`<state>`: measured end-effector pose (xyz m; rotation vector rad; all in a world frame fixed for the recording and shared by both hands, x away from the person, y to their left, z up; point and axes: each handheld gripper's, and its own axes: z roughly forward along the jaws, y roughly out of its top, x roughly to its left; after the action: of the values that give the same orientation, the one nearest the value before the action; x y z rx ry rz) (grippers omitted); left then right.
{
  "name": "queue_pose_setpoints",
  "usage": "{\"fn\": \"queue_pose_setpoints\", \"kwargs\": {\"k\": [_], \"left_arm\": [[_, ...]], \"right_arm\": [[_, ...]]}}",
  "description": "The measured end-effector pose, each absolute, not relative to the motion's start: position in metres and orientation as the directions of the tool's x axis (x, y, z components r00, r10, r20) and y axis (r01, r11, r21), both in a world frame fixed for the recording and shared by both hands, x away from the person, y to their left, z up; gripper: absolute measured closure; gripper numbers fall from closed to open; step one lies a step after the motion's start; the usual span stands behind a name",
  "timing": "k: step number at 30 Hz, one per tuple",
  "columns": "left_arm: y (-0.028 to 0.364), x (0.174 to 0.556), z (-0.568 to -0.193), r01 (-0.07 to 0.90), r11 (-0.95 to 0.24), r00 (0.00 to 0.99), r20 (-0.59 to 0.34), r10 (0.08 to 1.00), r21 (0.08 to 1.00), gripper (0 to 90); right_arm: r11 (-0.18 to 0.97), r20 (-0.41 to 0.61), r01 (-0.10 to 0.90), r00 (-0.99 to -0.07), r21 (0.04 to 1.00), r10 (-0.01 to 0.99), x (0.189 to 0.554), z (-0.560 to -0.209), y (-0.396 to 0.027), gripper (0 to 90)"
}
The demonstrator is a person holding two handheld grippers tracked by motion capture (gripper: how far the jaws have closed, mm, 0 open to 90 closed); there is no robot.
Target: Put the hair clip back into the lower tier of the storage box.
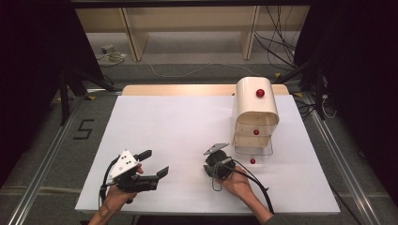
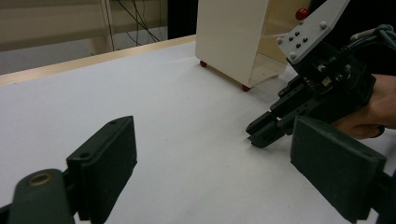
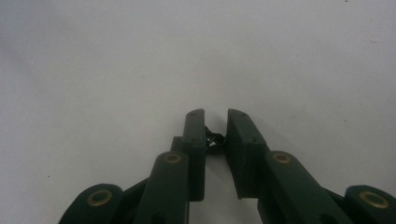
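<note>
Right gripper (image 3: 215,114), near the front edge of the table (image 1: 187,122), right of centre: its jaws stand narrow, a slim gap between the flat, matt black pads, and a small dark object (image 3: 214,137) sits in that gap (too small and shadowed to name, or to say whether it is pinched). Left gripper (image 1: 155,162), toward the front left corner: jaws wide, nothing between them. By the right edge stands a cream drawer unit (image 1: 256,105), smooth and round-topped, with glossy red ball knobs; its lowest drawer (image 1: 253,150), clear plastic, is pulled out toward the right gripper. Risk: on hard, flat pads so small an object may slip or twist free, and the smooth white tabletop would let it skid off.
</note>
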<state>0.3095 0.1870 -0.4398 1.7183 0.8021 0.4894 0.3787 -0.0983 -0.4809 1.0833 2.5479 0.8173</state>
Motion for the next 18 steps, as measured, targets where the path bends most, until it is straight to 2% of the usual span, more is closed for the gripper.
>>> {"fn": "queue_pose_setpoints", "kwargs": {"k": [18], "left_arm": [[0.1876, 0.3096, -0.4397, 0.263, -0.147, 0.681, -0.076, 0.728, 0.954, 14.4]], "right_arm": [[0.563, -0.007, 0.564, -0.702, 0.604, 0.712, 0.3773, -0.4763, -0.1006, 79.2]]}}
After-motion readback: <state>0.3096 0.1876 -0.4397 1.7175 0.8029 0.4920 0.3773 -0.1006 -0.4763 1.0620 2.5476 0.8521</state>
